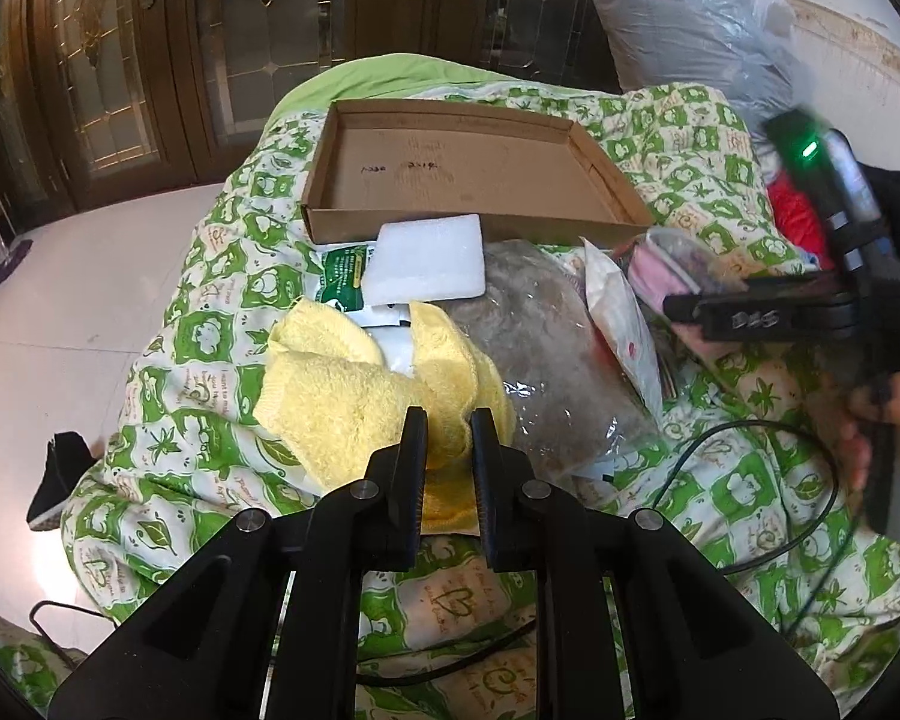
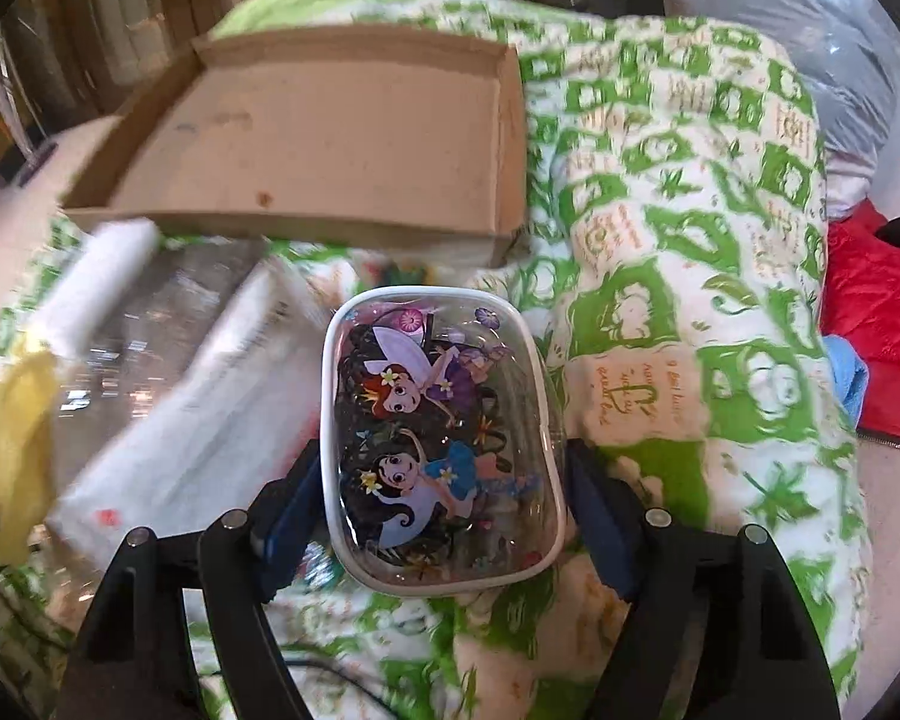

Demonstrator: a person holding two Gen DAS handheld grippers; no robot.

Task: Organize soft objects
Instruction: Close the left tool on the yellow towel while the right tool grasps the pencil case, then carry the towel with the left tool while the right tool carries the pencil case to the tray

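Note:
A yellow towel point(image 1: 342, 384) lies crumpled on the green-and-white quilt point(image 1: 210, 330). My left gripper point(image 1: 449, 438) is shut on its near corner. A clear, white-rimmed pouch with cartoon fairies point(image 2: 438, 450) rests on the quilt point(image 2: 660, 300). My right gripper point(image 2: 444, 486) straddles it, and both blue pads point(image 2: 297, 498) touch its sides. An empty shallow cardboard tray point(image 1: 330, 222) sits just beyond the pile; its rim point(image 2: 510, 150) also shows in the right wrist view. A white foam pad point(image 1: 429, 267), a clear bag of brownish stuff point(image 1: 540, 348) and a white packet point(image 1: 621, 324) lie between towel and tray.
A big grey plastic bag point(image 1: 690, 18) stands at the back right, and a red garment point(image 2: 876, 300) lies at the right. A black cable point(image 1: 750, 426) loops over the quilt. A person's hand point(image 1: 894, 396) is at the right edge. White floor point(image 1: 60, 300) and a black shoe point(image 1: 54, 480) are at left.

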